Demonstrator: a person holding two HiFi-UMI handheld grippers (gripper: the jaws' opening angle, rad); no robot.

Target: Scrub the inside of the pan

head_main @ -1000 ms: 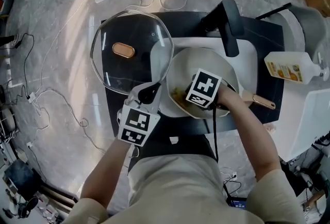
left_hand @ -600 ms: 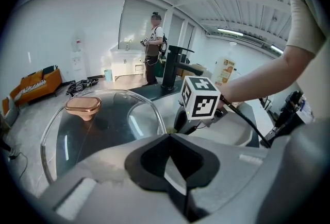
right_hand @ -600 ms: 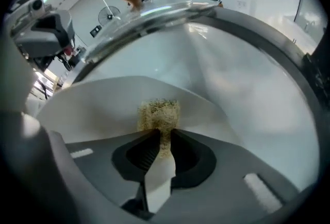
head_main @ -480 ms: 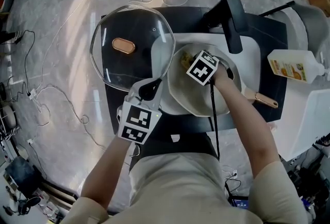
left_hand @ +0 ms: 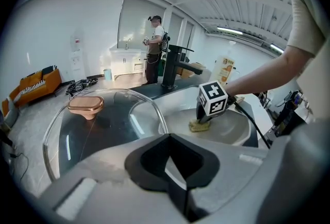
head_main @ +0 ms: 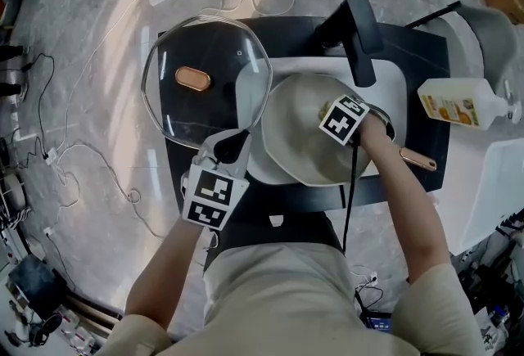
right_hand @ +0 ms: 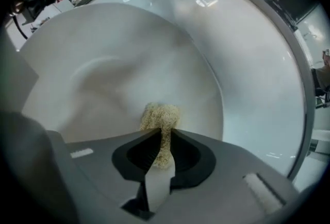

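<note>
Head view: pan (head_main: 299, 146) is sitting in the sink (head_main: 393, 80), just beside a glass lid (head_main: 205, 76). Left gripper (head_main: 240, 143) is reaching to the pan's left rim; right gripper (head_main: 332, 113) is working inside the pan.

Left gripper view: jaws are pinching together on the pan's rim.

Right gripper view: jaws are clamping a yellowish sponge (right_hand: 160, 115) and pressing it against the pale inner wall.

Head view: sponge (right_hand: 161, 114) mostly under right tool (right_hand: 161, 138)

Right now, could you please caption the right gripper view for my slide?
Right gripper, shut on a yellowish sponge, pressing it inside the white pan.
</note>
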